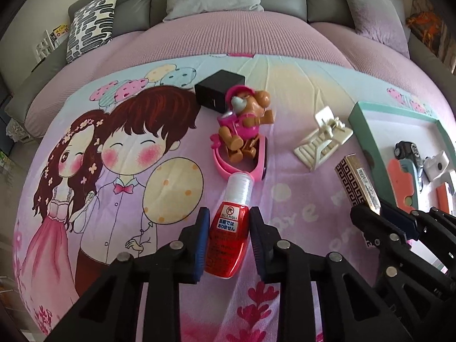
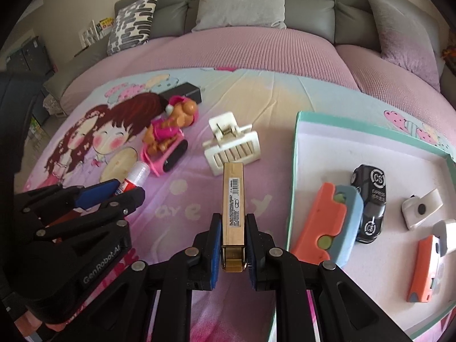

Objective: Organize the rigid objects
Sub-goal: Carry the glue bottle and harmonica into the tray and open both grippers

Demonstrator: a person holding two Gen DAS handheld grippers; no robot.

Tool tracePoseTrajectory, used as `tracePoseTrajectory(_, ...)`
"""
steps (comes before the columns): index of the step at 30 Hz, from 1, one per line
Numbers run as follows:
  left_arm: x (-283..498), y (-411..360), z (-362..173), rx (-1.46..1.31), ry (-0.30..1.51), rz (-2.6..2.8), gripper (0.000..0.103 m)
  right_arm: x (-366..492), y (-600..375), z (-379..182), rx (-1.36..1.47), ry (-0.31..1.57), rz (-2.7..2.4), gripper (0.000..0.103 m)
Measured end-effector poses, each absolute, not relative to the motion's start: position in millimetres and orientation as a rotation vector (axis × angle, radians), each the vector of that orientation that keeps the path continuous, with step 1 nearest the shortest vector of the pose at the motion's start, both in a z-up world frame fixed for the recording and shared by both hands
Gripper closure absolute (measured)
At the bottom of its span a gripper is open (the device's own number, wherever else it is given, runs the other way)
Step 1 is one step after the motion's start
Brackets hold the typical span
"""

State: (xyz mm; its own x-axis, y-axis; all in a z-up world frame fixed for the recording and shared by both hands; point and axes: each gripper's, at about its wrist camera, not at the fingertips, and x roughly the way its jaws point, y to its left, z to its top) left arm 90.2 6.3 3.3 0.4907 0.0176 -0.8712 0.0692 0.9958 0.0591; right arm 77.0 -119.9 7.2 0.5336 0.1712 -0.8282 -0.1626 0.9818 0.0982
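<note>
both jaws clamped — left gripper (image 1: pixel 228 225) on red bottle (image 1: pixel 226 242), right gripper (image 2: pixel 231 228) on gold box (image 2: pixel 233 216).

The print on the red bottle (image 1: pixel 226 239) is too small to read, the right claw (image 1: pixel 370 213) hides the patterned box's (image 1: pixel 354 176) near end, and the tray (image 2: pixel 296 154) runs off the right wrist view's right edge.
</note>
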Motion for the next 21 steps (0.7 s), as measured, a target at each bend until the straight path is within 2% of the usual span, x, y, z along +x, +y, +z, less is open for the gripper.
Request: tracePoseTrajectory(21,80.3,-20.6,64.7,0.01,0.881,-0.068,0.074,59.9,-170.8,48.4,0.085,0.883,0.113,0.086)
